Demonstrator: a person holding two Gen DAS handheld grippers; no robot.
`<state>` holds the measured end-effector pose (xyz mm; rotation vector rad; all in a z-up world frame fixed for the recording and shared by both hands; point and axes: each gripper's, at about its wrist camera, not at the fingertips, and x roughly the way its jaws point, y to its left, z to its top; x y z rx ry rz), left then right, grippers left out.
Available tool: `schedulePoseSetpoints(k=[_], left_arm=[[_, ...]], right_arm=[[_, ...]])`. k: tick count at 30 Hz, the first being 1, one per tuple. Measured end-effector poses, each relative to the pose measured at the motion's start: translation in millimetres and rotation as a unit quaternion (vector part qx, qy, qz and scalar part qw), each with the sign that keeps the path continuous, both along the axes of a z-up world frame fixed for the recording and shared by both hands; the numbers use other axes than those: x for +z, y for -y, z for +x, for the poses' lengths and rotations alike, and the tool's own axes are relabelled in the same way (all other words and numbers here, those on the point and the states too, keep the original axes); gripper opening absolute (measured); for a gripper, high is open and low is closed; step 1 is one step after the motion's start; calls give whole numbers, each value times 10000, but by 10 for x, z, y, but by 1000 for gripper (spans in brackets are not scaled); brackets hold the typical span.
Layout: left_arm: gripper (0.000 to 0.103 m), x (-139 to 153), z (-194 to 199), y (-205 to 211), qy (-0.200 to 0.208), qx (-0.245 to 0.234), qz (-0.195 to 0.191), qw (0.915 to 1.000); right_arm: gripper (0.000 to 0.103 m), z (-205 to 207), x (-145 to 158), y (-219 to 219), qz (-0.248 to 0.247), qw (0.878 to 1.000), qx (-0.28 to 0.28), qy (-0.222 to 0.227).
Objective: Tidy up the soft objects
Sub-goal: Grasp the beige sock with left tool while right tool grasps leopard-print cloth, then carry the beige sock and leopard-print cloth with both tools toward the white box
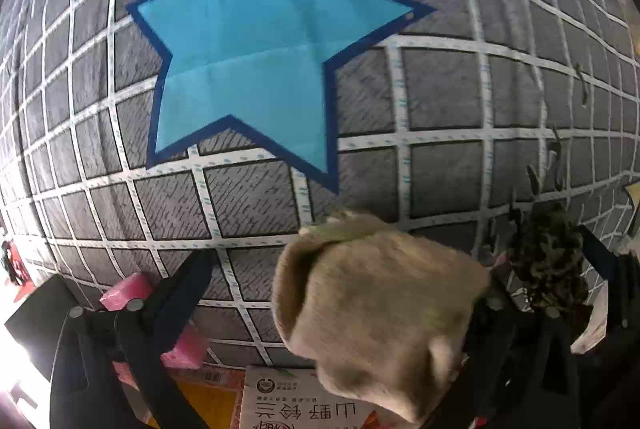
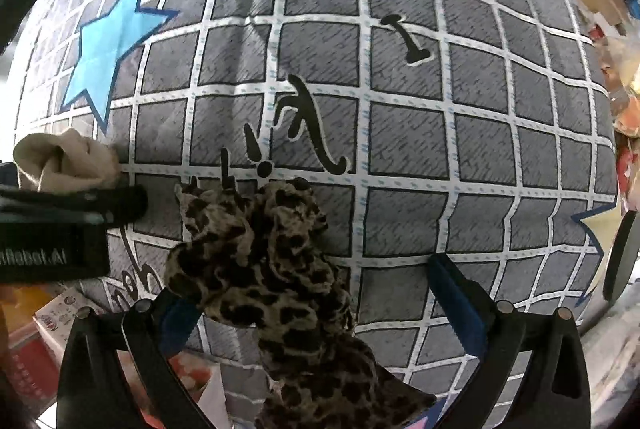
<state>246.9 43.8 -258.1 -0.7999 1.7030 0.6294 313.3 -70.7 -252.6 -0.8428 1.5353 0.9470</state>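
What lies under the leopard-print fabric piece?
Under the crumpled leopard-print fabric piece lies the grey quilted cloth with white grid lines and black lettering; the fabric covers part of that lettering, so it cannot be read whole.

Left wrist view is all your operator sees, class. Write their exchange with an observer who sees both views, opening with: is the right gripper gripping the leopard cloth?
Observer: No. The right gripper stands open; the leopard cloth lies against one finger, clear of the other.
Operator: What lies past the cloth?
Observer: Large black lettering printed on the grid mat.
Operator: Is the mat flat?
Observer: No; a raised fold runs up it, right of the blue star.
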Motion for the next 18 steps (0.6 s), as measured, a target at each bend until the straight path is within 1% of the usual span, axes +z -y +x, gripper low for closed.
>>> schedulePoseSetpoints(k=[1, 2, 3, 4, 5, 6, 7, 8, 10, 12, 14, 18], left_arm=[[87, 57, 31, 36, 70, -69, 77, 9999], [73, 97, 57, 83, 143, -153, 162, 9996], [51, 140, 64, 120, 206, -240, 226, 9992], [38, 161, 76, 159, 256, -325, 249, 9988], [23, 176, 63, 173, 318, -336, 194, 9987], [23, 194, 36, 183, 401, -281, 151, 9987], [22, 238, -6, 186, 520, -195, 181, 9983], [22, 286, -24, 196, 583, -176, 235, 9979], [22, 404, -74, 223, 751, -195, 352, 9964], [22, 544, -116, 276, 933, -245, 416, 9945], [22, 697, -152, 337, 1033, -308, 560, 9926], [22, 958, -243, 465, 1250, -377, 726, 9888]], right_arm=[[100, 12, 14, -110, 108, 9999, 24, -61], [90, -16, 49, -124, 179, 9998, 109, 4], [77, -53, 74, -141, 202, 9995, 221, 109], [70, -79, 104, -149, 240, 9991, 309, 175], [56, -79, 146, -130, 334, 9988, 347, 127], [38, -78, 165, -133, 421, 9986, 319, 21], [32, -47, 178, -123, 474, 9985, 243, -100], [30, -19, 196, -109, 527, 9983, 152, -189], [30, 87, 295, -55, 652, 9972, -23, -364], [30, 128, 382, -5, 708, 9967, -106, -388], [30, 202, 478, 53, 771, 9957, -228, -453], [30, 315, 712, 192, 906, 9931, -492, -563]])
